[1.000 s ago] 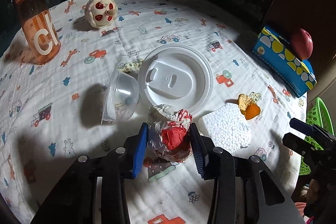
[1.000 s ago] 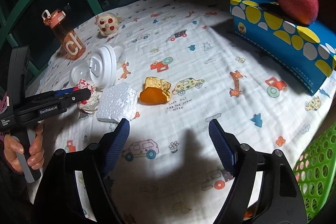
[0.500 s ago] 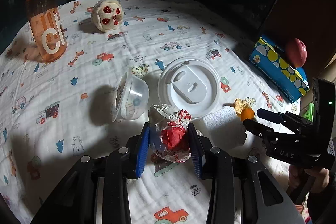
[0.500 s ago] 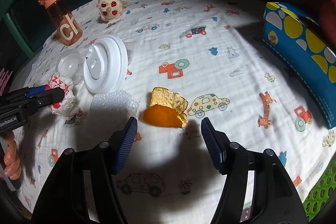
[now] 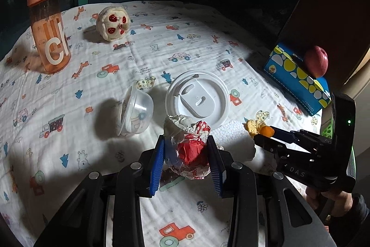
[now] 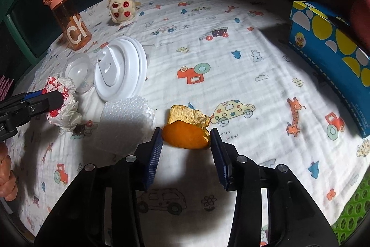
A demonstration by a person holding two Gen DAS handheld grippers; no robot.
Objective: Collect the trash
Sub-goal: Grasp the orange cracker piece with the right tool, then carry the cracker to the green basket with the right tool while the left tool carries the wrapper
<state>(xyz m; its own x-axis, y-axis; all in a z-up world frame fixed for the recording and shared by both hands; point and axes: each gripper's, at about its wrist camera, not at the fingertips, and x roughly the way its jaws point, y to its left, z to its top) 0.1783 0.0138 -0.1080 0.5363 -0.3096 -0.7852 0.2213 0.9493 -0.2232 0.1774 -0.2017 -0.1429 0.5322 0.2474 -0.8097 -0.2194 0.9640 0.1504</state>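
My left gripper (image 5: 186,155) is shut on a crumpled red and white paper wrapper (image 5: 189,147), which also shows in the right wrist view (image 6: 62,103). My right gripper (image 6: 186,147) is open, with its blue pads (image 6: 155,149) on either side of an orange peel (image 6: 185,137) lying on the patterned cloth. A yellowish piece (image 6: 187,116) lies just behind the peel. A white foam block (image 6: 127,117), a white round lid (image 6: 120,67) and a clear plastic cup (image 5: 135,111) on its side lie nearby.
An orange water bottle (image 5: 47,24) and a small stuffed toy (image 5: 112,23) stand at the back left. A blue tissue box (image 6: 330,57) with a red apple (image 5: 315,60) on it is at the right. A green basket (image 6: 353,207) sits past the table's right edge.
My right gripper has moved forward and down to the orange peel, which now sits between its pads. My left gripper has closed further on the wrapper and holds it.
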